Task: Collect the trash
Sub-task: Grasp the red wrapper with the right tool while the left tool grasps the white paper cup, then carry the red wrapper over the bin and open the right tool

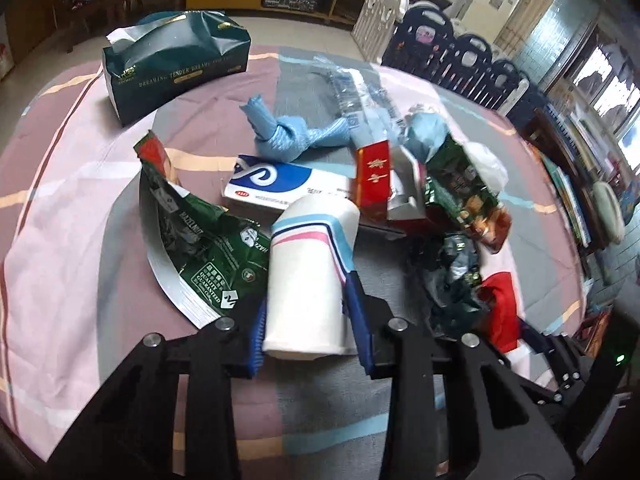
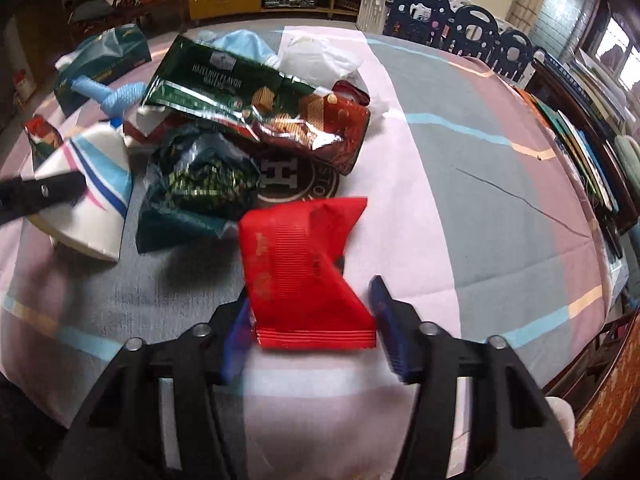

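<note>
My left gripper [image 1: 308, 320] is shut on a white paper cup [image 1: 308, 276] with blue and pink stripes, held on its side; the cup also shows in the right wrist view [image 2: 88, 200]. My right gripper [image 2: 312, 312] holds a red wrapper [image 2: 304, 268] between its blue pads; the wrapper fills the gap and touches both. On the table lie a torn green wafer wrapper [image 1: 200, 240], a blue-white box [image 1: 280, 188], a knotted blue cloth [image 1: 288, 136], a red box [image 1: 376, 176], a crumpled dark foil wrapper [image 2: 200, 184] and a green hazelnut wafer bag [image 2: 240, 92].
A dark green tissue box [image 1: 176, 68] stands at the far left of the table. The striped tablecloth [image 2: 480, 200] covers a round table. A clear plastic wrapper [image 1: 352, 84] and a white tissue [image 2: 316, 56] lie at the back. Folding chairs [image 2: 472, 32] stand beyond.
</note>
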Demonstrator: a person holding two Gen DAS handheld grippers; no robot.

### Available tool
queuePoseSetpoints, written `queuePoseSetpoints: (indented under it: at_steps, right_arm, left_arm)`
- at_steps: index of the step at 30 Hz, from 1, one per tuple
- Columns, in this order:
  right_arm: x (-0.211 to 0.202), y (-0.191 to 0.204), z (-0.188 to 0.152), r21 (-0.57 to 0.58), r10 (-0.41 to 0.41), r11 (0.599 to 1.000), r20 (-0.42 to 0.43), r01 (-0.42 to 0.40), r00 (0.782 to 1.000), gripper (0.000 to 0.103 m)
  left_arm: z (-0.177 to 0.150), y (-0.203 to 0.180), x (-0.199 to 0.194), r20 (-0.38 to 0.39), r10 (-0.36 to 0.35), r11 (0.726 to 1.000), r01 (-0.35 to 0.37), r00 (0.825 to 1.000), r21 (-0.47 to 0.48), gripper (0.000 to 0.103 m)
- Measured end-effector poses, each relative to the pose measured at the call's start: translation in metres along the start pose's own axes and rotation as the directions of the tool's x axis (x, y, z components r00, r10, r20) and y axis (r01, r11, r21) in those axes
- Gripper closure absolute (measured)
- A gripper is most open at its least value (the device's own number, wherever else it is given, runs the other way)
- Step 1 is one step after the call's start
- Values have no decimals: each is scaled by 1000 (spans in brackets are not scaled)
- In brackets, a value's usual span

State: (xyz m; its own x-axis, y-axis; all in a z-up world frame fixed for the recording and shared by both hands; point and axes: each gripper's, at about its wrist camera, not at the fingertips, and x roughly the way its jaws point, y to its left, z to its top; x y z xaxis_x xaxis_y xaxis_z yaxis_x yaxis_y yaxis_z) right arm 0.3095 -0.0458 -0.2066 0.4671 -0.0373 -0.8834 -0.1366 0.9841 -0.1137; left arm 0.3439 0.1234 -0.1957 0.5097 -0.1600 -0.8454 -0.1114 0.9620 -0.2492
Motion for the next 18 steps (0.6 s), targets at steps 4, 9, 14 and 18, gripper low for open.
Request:
queuePoseSetpoints:
  at_steps: [4, 9, 14, 18]
  right_arm:
    - [-17, -4, -11, -14, 4, 1000, 37, -3, 999, 48]
    - [-60, -23, -26, 39, 24, 999, 89, -28, 996, 48]
    - [-111, -38, -39, 70, 32, 997, 156, -43, 987, 48]
    - [-147, -49, -51, 96, 18, 995, 193, -37, 981, 48]
  left_arm:
    - [-13, -3, -20, 36, -16, 1000, 17, 999, -16, 73]
    - [-48, -7, -76, 128, -12, 998, 19, 992, -56, 73]
    - [-79, -27, -137, 225, 24, 1000, -24, 974, -4, 73]
    - [-101, -48, -177, 290, 34, 997, -51, 957, 52, 73]
